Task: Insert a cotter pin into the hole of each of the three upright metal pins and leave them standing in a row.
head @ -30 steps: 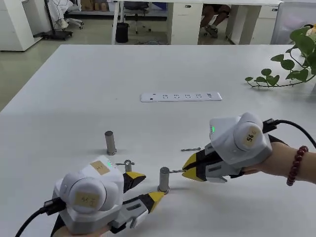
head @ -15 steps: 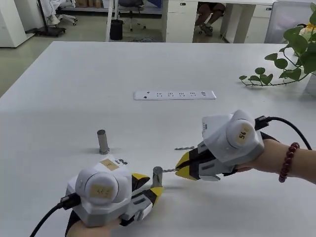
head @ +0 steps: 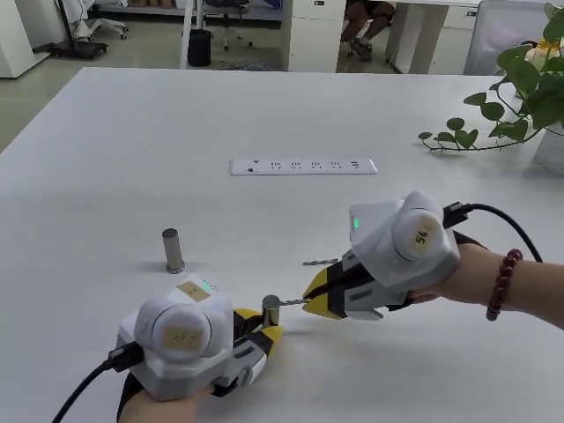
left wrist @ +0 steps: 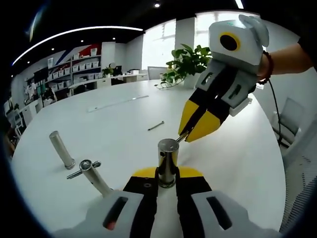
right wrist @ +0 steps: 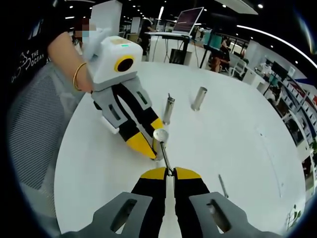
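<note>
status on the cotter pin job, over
Left hand-held gripper shut on metal pin. Right hand-held gripper shut on cotter pin, tip at that pin's top. Nothing blocking.

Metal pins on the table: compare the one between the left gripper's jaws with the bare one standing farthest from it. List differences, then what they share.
The gripped pin is clamped by the left gripper; the far pin stands free. The right gripper holds a cotter pin against the gripped pin's top; nothing touches the far pin. Both are grey metal cylinders standing upright on the white table.
</note>
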Demonstrator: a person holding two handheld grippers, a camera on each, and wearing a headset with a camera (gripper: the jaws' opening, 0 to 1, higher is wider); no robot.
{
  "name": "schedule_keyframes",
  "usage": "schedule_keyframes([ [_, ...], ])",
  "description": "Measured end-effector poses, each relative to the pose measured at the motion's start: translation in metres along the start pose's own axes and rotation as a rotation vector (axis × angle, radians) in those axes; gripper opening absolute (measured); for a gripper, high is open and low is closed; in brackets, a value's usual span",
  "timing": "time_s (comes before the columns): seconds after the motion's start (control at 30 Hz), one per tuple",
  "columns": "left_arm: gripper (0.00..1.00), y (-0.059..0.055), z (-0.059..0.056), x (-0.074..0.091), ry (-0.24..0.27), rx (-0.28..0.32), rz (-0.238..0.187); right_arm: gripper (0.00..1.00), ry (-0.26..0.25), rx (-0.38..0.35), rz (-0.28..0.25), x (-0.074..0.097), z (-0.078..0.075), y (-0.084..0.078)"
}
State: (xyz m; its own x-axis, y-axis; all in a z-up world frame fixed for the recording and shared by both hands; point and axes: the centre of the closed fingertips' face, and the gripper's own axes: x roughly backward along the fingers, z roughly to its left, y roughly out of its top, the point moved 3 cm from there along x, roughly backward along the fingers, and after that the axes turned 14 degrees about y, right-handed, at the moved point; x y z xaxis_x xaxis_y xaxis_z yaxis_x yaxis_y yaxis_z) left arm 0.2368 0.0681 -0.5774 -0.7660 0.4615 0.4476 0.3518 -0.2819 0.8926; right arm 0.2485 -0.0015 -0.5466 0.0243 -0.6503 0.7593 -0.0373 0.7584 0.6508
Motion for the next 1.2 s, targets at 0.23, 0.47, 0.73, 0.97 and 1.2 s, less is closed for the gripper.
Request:
schedule_keyframes([
  [0.23,0.1,0.0,0.0,0.0,-0.035,-0.034,-0.007,0.0,0.017,0.006,0.006,0.0,0.001,0.0],
  [0.47,0.09,0.0,0.0,-0.001,-0.047,-0.054,-0.009,0.0,0.031,0.014,-0.012,-0.003,0.002,0.007],
  [0.73,0.09,0.0,0.0,-0.002,-0.047,-0.055,-0.011,0.0,0.039,0.028,-0.017,-0.007,0.004,0.016],
  [0.97,0.1,0.0,0.0,-0.002,-0.047,-0.067,-0.021,0.0,0.036,0.011,-0.02,-0.009,0.005,0.018],
  [1.2,0.1,-0.001,0.0,-0.003,-0.05,-0.076,-0.023,0.08,0.035,-0.006,-0.002,-0.006,0.007,0.011],
])
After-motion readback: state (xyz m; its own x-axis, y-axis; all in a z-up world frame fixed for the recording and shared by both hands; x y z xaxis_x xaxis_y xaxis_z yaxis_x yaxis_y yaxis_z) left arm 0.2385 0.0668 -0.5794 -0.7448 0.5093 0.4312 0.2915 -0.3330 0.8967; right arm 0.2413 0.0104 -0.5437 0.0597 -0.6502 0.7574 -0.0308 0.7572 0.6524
